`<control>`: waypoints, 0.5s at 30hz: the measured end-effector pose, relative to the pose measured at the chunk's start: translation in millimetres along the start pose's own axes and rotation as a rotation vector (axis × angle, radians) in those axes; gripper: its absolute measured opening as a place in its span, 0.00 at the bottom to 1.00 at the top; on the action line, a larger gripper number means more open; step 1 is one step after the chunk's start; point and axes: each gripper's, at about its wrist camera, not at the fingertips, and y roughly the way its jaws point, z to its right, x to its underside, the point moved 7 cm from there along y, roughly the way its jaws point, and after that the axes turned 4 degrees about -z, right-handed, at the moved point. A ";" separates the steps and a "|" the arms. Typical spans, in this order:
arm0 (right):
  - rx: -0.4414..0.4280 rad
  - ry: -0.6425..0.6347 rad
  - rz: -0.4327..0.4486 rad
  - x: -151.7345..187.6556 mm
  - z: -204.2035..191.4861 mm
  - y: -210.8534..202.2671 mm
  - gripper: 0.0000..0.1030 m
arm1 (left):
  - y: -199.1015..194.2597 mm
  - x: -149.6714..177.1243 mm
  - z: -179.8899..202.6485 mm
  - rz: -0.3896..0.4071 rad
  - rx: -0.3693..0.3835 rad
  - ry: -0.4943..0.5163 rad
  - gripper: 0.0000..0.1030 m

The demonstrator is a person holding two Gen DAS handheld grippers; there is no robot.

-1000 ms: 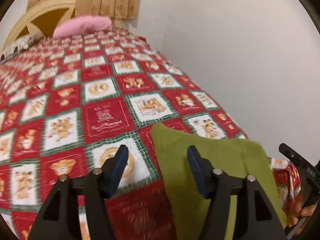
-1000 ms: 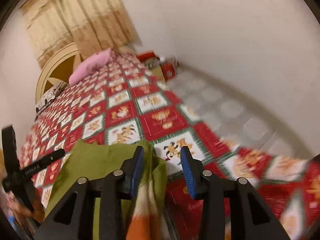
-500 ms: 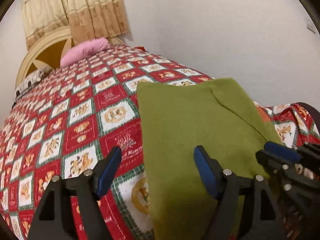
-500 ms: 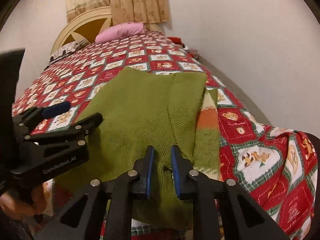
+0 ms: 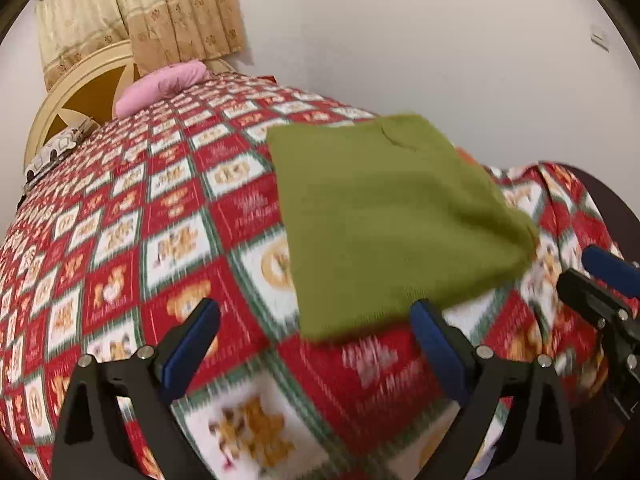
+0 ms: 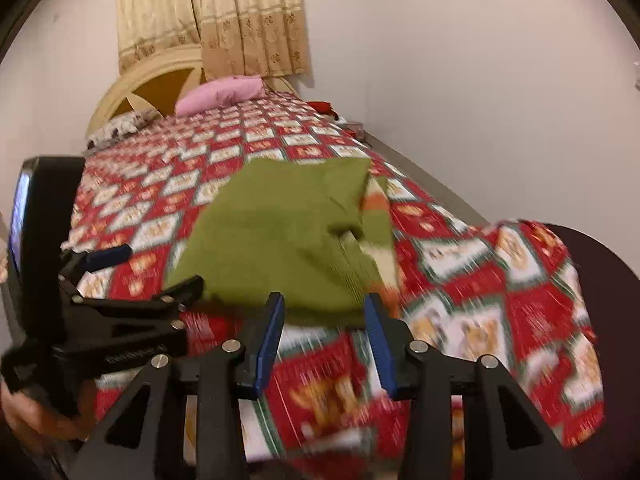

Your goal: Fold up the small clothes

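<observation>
Item: one small olive-green knitted garment (image 5: 396, 224), folded into a rough rectangle, lying flat on the red, white and green teddy-bear patchwork bedspread (image 5: 132, 216) near the foot of the bed, close to the wall side; an orange and cream striped layer (image 6: 376, 208) shows along its right edge in the right wrist view. Left tool (image 5: 316, 336): we hold it with its jaws spread wide, nothing between them, just short of the garment's near edge. Right tool (image 6: 324, 332): jaws likewise spread and empty, poised at the near hem. Both views are blurred, so fine creases cannot be read. Background: pink pillow (image 6: 220, 94), cream arched wooden headboard (image 5: 80, 92), beige patterned curtains (image 6: 248, 20). Step in hand, as we judge it: the garment has been released between folds, or the fold is finished. The next move calls for smoothing, or for pinching the near corners and folding once more, keeping the striped layer tucked.
</observation>
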 end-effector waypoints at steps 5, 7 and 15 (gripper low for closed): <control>0.015 -0.010 -0.059 28.3 0.2 -7.7 0.43 | -7.3 28.4 3.8 -0.033 -0.022 0.030 0.96; 0.039 -0.031 -0.070 34.3 -1.4 -10.0 0.44 | -13.1 34.9 5.3 -0.032 -0.026 0.040 0.96; 0.039 0.015 0.044 16.6 -4.6 -47.8 0.50 | -63.1 35.9 6.3 0.094 -0.091 0.070 1.00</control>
